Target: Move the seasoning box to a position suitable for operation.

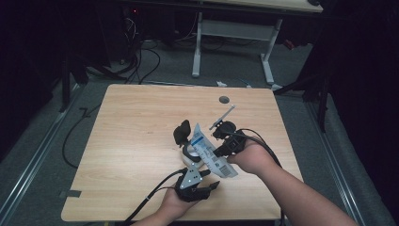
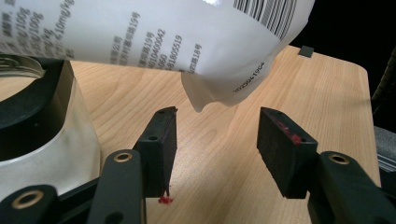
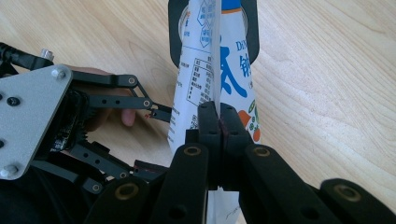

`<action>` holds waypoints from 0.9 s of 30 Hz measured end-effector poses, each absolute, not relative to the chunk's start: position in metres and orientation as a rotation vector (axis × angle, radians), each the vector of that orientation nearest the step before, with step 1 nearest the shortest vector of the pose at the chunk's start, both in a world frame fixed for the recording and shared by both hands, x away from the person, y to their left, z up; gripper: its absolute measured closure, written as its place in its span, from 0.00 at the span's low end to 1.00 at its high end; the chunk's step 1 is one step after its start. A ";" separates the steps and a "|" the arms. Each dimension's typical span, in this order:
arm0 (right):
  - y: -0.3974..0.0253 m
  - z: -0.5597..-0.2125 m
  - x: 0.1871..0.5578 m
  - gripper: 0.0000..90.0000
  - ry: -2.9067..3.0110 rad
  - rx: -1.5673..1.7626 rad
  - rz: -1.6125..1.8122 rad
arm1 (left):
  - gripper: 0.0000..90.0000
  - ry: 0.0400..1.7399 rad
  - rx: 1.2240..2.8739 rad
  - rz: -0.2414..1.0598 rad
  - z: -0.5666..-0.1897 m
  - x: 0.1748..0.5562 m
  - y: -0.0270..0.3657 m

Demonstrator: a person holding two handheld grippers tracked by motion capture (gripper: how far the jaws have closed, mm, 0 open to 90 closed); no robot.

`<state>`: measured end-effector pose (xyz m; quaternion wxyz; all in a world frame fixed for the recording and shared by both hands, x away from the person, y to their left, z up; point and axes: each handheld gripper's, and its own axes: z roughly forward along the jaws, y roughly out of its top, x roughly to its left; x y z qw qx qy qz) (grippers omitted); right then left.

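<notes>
- Dark room around a light wooden tabletop (image 1: 141,141); cables lie on the grey floor beyond it, and a second table's white legs stand at the back.
- Right claw (image 3: 218,122), held in the person's right hand (image 1: 251,160), is clamped on the edge of a white printed pouch (image 1: 209,155), jaws pressed together on it.
- Pouch is tilted over a glass jar (image 1: 194,154), its far end at the jar's mouth; barcode and small black print show on its near end.
- Jar (image 2: 46,140) stands on the tabletop near its front middle, with a black lid (image 1: 182,133) hinged open behind it.
- Left claw (image 2: 217,144) is open, jaws apart and gripping nothing, low over the wood just beside the jar and under the pouch's (image 2: 187,37) lower corner.
</notes>
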<state>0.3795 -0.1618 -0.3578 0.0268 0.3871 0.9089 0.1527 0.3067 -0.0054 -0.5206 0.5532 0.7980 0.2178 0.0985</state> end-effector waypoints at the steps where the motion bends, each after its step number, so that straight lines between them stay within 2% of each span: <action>1: -0.162 -0.357 0.379 1.00 2.802 1.205 0.483 | 0.53 0.513 1.887 0.234 -0.520 0.307 -0.005; 13: -0.162 -0.360 0.379 1.00 2.811 1.204 0.475 | 0.52 0.517 1.887 0.262 -0.516 0.309 0.007; 27: -0.161 -0.362 0.380 1.00 2.814 1.185 0.462 | 0.51 0.594 1.866 0.315 -0.514 0.317 0.050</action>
